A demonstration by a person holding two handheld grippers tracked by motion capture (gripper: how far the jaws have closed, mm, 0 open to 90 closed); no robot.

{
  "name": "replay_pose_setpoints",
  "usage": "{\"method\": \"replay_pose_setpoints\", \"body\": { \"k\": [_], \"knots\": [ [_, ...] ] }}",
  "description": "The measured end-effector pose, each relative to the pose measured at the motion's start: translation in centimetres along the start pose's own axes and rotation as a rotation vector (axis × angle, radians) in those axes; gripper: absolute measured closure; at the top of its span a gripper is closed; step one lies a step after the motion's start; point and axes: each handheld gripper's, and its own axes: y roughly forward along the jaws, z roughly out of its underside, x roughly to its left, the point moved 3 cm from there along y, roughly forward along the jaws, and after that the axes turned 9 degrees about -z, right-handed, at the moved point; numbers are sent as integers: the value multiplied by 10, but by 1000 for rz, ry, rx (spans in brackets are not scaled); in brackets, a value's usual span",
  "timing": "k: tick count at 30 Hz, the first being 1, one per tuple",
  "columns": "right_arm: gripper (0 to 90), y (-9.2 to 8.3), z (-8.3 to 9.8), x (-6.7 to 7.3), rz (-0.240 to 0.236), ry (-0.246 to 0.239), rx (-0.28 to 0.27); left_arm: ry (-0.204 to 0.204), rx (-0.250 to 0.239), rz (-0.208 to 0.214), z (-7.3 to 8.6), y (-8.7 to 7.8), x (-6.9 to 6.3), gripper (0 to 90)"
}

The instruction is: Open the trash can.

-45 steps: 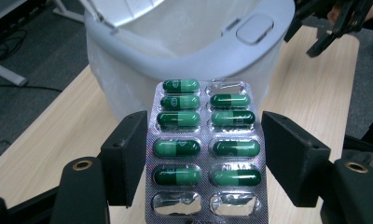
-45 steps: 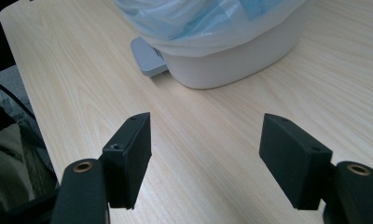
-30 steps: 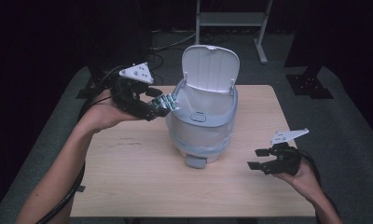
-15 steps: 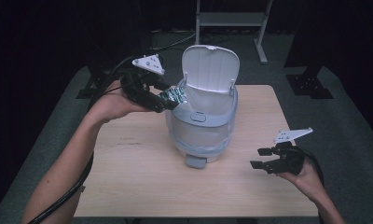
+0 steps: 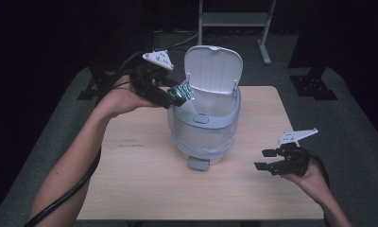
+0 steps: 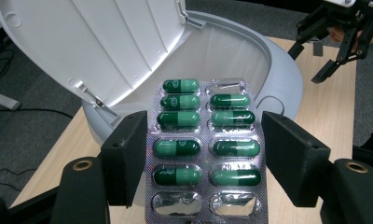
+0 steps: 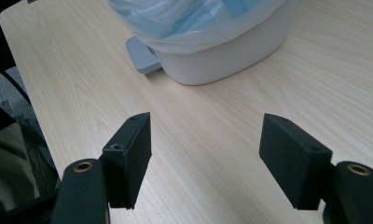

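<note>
Your left gripper (image 6: 201, 158) clamps the pill pack (image 6: 204, 149) by its 2 edges above the open bin (image 5: 205, 127) for dropping, while your right gripper (image 5: 275, 160) waits with jaws apart.

A pale wood desk (image 5: 130, 189) stands on grey carpet floor (image 5: 347, 123). At twelve o'clock a metal shelf frame (image 5: 234, 21) rises in the dark room; black stand feet (image 5: 312, 87) sit at two o'clock.

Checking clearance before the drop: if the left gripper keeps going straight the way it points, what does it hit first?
Probably the open mouth of the bin. The left gripper, holding the blister pack, points just below the raised lid. Depth is unclear, so the lid's inner face could come first.
</note>
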Motion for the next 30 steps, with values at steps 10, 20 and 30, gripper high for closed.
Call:
{"method": "replay_pose_setpoints", "body": {
  "k": [10,20,30],
  "knots": [
    [328,-3,1,-2,4,4,-6,11,0,3,-12,7,3,335],
    [330,-9,6,-4,13,16,-15,15,9,12,-25,24,9,335],
    [329,-11,9,-6,10,27,-17,24,25,2,-30,39,10,335]
  ]
}}
